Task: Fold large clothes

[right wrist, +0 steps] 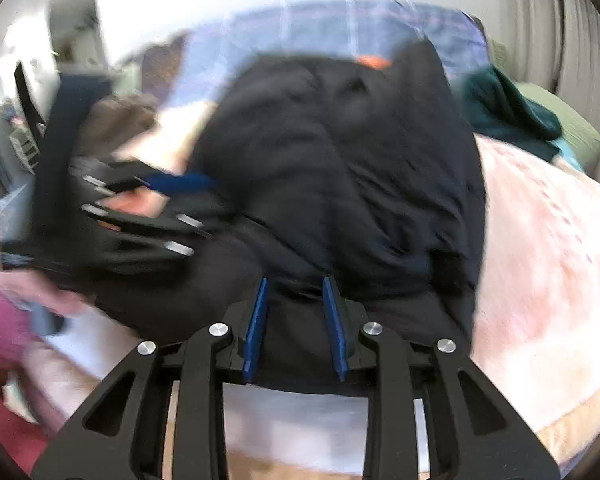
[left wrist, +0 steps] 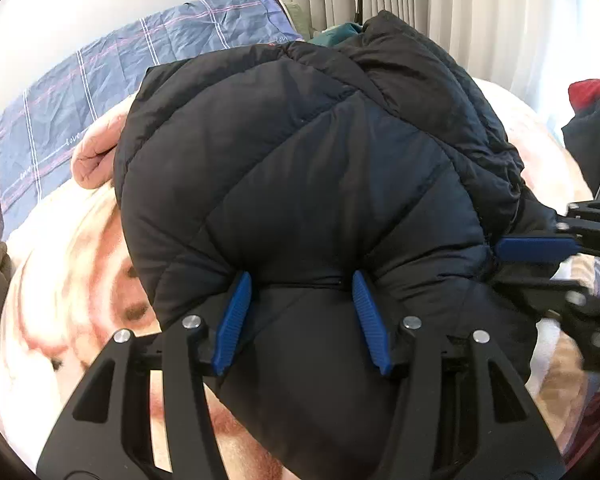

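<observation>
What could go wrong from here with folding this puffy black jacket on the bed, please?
The left gripper pinches only a bulge of the black jacket, so slippery padding may slide out. The right gripper sits at the jacket's edge in a blurred view; its hold looks uncertain, and the fold could spring open.

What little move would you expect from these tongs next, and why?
Probably the right tongs should close on the black puffer jacket edge lying between them: the left tongs already pinch a fold, and the jacket sits bunched on the pink blanket, so both sides need holding.
</observation>
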`<state>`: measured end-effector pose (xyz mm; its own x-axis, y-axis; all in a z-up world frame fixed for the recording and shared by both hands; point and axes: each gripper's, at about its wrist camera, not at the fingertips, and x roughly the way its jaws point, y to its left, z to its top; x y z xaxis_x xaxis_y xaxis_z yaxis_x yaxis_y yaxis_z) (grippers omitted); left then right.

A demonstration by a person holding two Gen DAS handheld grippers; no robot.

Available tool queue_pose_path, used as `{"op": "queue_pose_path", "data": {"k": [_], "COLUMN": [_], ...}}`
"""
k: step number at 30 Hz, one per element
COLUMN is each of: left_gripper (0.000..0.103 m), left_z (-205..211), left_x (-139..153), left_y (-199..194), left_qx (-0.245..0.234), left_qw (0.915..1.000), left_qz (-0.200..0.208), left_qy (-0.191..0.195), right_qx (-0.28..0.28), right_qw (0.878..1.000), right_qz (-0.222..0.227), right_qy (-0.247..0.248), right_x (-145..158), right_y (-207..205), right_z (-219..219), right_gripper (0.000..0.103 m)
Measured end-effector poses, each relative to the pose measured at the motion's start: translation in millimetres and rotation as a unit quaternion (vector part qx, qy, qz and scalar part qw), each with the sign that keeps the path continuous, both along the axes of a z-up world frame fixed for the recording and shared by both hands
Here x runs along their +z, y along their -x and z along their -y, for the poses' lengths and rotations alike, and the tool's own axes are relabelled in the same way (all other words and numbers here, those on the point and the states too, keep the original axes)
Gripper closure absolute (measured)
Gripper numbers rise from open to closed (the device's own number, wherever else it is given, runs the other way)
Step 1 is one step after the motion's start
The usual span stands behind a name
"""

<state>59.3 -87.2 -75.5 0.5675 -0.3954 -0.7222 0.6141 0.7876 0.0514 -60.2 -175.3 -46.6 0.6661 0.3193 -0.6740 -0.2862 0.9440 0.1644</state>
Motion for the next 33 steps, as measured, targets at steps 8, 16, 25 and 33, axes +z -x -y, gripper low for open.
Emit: {"op": "queue_pose_path", "data": {"k": [8,16,25,33], "left_gripper": [0.05,0.061,0.054,0.054], "left_z": [-4,-3,19,17], "left_x": [12,87,12,-5], "left_y": [-1,-49,-119,-124], "left_qx": [-0.008,0.002,0.045,0.032], "left_qw": [1.0,0.9968,0.9988,0.9994], "left_qz": [0.0,0.039,0.01,-0.005], "left_qy": [-0.002,0.07,-0.013,-0.013], "right_qx": [0.002,-0.033,-0.073,-0.075], "right_qw": [0.999,0.996,0.996,0.996], "right_qz": [-0.02,0.076,-0.042,-0.039], "right_qy": [-0.043,-0.035,0.009,0.023], "right_x": [18,77,-34,-42], "right_y": [-20,-81,-151,-157], "right_z": [24,55,73,70], "right_gripper": [0.072,0.067,0.068,0.068]}}
